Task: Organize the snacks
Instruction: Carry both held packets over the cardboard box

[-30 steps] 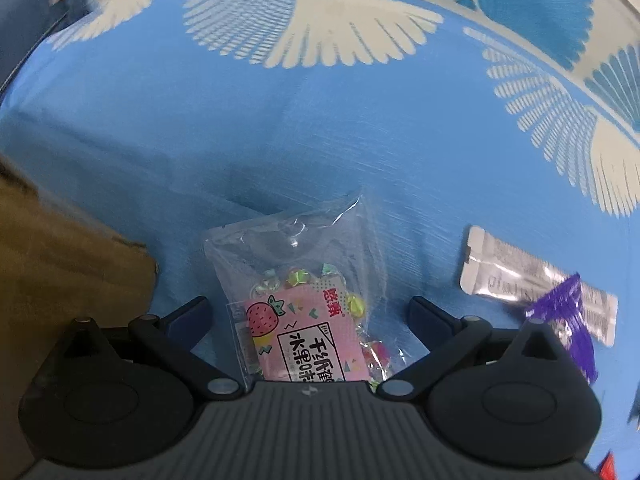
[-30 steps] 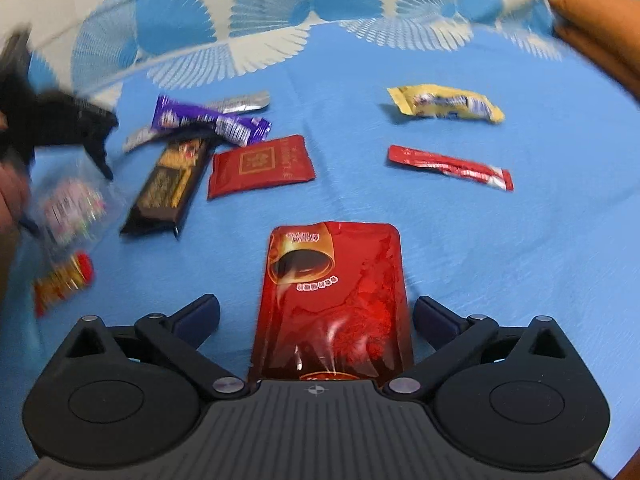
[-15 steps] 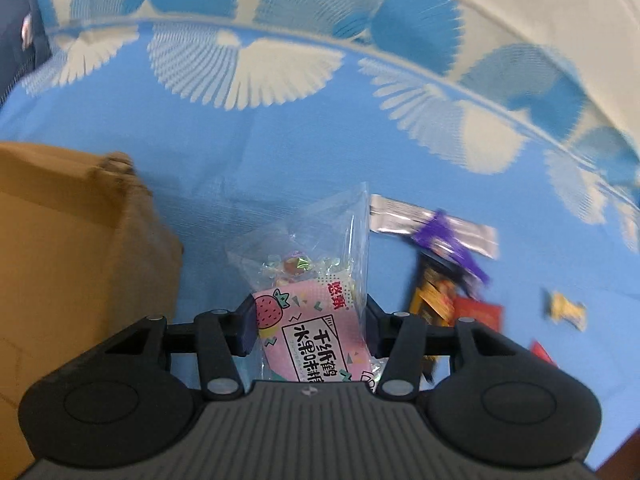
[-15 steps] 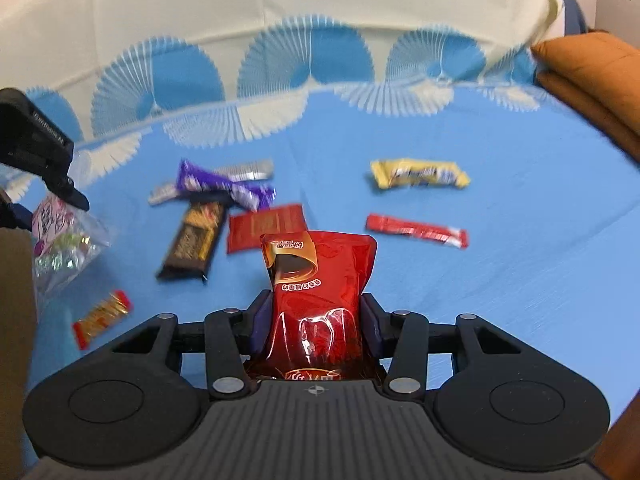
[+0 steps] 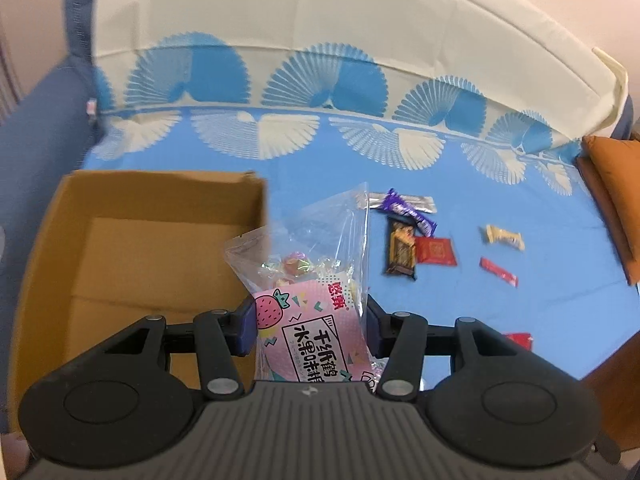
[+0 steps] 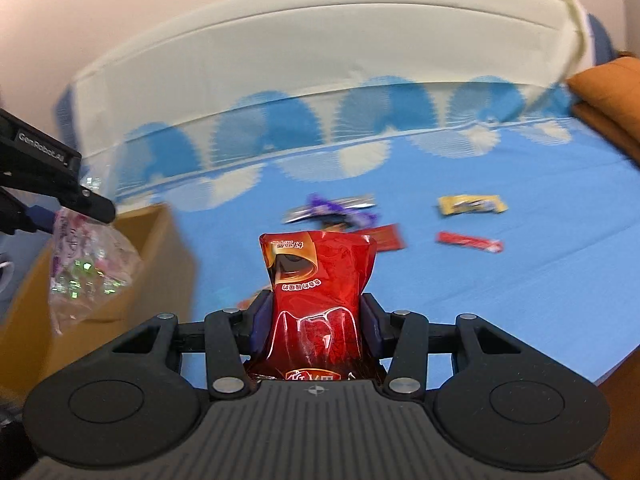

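My left gripper is shut on a clear candy bag with a pink strawberry label, held in the air beside the right wall of an open cardboard box. The right gripper is shut on a red snack pouch, lifted above the blue cloth. In the right wrist view the candy bag hangs at far left under the left gripper's black body, over the cardboard box.
Several snacks lie on the blue cloth: a purple bar, a dark chocolate bar, a red square packet, a yellow packet, a red stick. An orange cushion sits at right.
Both grippers closed on their packets and lifted them off the cloth. The left one carried the candy bag up toward the box, which now shows its open inside.
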The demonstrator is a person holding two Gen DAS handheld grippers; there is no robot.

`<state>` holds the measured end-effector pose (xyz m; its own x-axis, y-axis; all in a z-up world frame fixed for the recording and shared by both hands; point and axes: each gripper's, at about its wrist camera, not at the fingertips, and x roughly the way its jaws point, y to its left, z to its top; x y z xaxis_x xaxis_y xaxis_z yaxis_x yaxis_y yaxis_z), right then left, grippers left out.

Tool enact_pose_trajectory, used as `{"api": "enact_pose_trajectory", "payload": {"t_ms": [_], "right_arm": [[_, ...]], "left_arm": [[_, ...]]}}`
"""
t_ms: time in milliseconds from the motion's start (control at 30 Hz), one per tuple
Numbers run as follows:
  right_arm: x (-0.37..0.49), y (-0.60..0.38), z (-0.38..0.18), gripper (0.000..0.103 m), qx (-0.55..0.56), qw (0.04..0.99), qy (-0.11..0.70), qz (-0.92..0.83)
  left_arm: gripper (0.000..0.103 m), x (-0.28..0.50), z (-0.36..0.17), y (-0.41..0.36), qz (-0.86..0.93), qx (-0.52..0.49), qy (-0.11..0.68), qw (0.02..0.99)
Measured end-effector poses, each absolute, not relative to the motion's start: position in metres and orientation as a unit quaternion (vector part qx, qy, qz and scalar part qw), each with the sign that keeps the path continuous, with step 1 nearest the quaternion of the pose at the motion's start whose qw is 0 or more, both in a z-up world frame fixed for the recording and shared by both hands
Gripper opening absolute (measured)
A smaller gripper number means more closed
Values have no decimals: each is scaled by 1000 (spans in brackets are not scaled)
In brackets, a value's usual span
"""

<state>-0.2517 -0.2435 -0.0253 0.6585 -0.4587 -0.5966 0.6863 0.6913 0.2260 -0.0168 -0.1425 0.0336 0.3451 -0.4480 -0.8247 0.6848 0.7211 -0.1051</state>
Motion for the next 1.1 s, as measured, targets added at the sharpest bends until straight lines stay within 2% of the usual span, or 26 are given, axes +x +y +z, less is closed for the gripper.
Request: {"api": "enact_pose_trajectory", "payload": {"t_ms": [167, 467, 733, 1100], "right_arm": [[-246, -183, -7, 49, 231, 898, 267, -263], [-237, -98, 16, 49, 176, 921, 281, -204], [-234, -63, 30, 49, 136, 929, 284, -196], [-225, -57, 33, 49, 113, 926, 301, -200]], "left_arm": [[57, -34, 50, -62, -334, 121, 441, 824], [57, -61, 61, 51, -313, 93, 418, 848], [57, -68, 62, 91, -313, 70, 412, 853], [57, -60, 56, 104, -316, 53, 417, 851]]}}
